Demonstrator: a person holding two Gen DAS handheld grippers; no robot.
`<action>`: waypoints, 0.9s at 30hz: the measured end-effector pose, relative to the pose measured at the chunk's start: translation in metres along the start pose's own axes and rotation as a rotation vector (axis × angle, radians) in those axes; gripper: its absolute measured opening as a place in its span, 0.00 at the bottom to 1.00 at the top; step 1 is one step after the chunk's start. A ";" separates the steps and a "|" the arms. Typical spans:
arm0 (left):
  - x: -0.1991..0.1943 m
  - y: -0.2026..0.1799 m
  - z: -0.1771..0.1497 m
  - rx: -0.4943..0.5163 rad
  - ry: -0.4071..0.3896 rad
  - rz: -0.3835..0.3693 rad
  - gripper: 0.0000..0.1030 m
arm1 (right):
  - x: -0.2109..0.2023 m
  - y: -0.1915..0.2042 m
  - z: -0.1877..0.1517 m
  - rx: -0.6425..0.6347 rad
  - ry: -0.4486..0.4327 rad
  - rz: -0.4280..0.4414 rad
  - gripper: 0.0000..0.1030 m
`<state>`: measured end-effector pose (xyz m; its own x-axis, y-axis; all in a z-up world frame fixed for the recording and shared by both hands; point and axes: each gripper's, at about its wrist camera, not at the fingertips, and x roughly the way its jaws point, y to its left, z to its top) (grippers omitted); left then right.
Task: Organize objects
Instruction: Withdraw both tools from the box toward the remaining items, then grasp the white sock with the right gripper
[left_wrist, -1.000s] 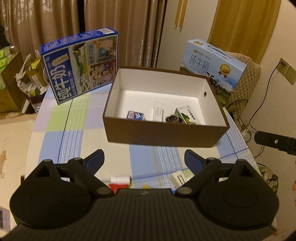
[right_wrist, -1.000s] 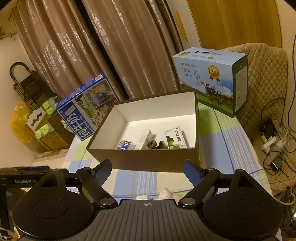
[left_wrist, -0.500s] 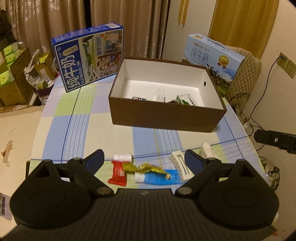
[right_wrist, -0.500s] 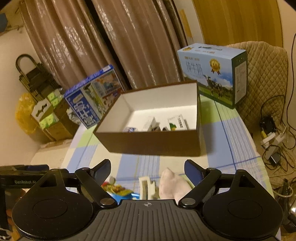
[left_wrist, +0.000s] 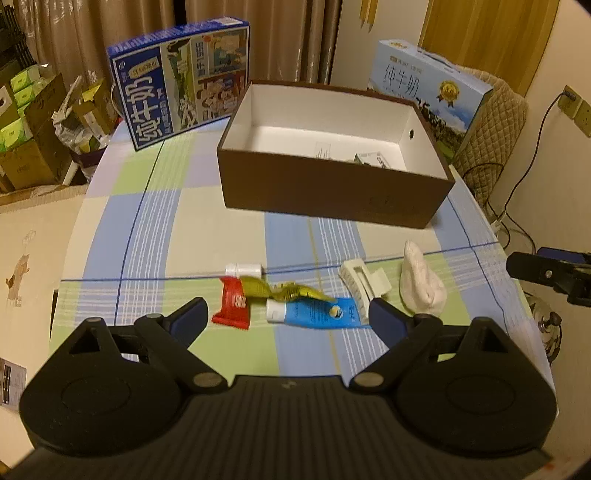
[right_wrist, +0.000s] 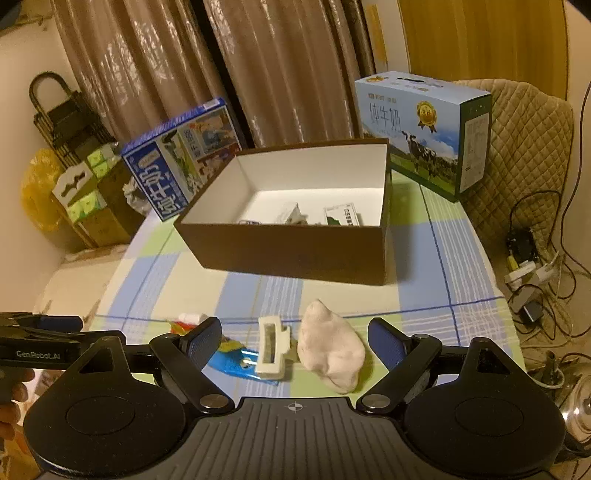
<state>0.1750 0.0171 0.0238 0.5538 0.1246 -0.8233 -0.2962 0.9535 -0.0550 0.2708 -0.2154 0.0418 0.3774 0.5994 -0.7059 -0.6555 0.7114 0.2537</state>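
A brown box (left_wrist: 332, 192) with a white inside stands on the checked tablecloth (left_wrist: 155, 214) and holds a few small packets (right_wrist: 341, 216). In front of it lie a red tube (left_wrist: 233, 304) with a white cap, a yellow wrapper (left_wrist: 284, 291), a blue tube (left_wrist: 314, 314), a white hair clip (left_wrist: 364, 282) and a white cloth lump (left_wrist: 421, 284). My left gripper (left_wrist: 288, 319) hangs open above the tubes with nothing between its fingers. My right gripper (right_wrist: 295, 341) is open too, over the hair clip (right_wrist: 271, 349) and the cloth lump (right_wrist: 330, 350).
A dark blue milk carton (left_wrist: 181, 77) leans behind the box at the left, a light blue milk carton (left_wrist: 428, 88) stands at the right. A quilted chair (right_wrist: 524, 147) and floor cables (right_wrist: 532, 266) are beyond the table's right edge. Cardboard boxes (left_wrist: 29, 122) crowd the left.
Both grippers have drawn back from the box and tipped downward. The small items in front of the box have come into view between their fingers. Jaws are unchanged.
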 end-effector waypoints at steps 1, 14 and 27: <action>0.000 0.000 -0.002 -0.001 0.005 0.001 0.89 | 0.000 0.000 -0.002 -0.003 0.004 0.001 0.81; 0.009 0.003 -0.026 -0.028 0.076 -0.002 0.90 | 0.013 -0.006 -0.018 0.014 0.088 0.010 0.81; 0.019 0.017 -0.039 -0.085 0.120 0.046 0.90 | 0.028 -0.009 -0.028 0.007 0.134 0.017 0.81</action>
<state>0.1499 0.0246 -0.0151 0.4428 0.1295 -0.8872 -0.3873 0.9201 -0.0590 0.2686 -0.2157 0.0013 0.2752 0.5574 -0.7833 -0.6566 0.7041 0.2704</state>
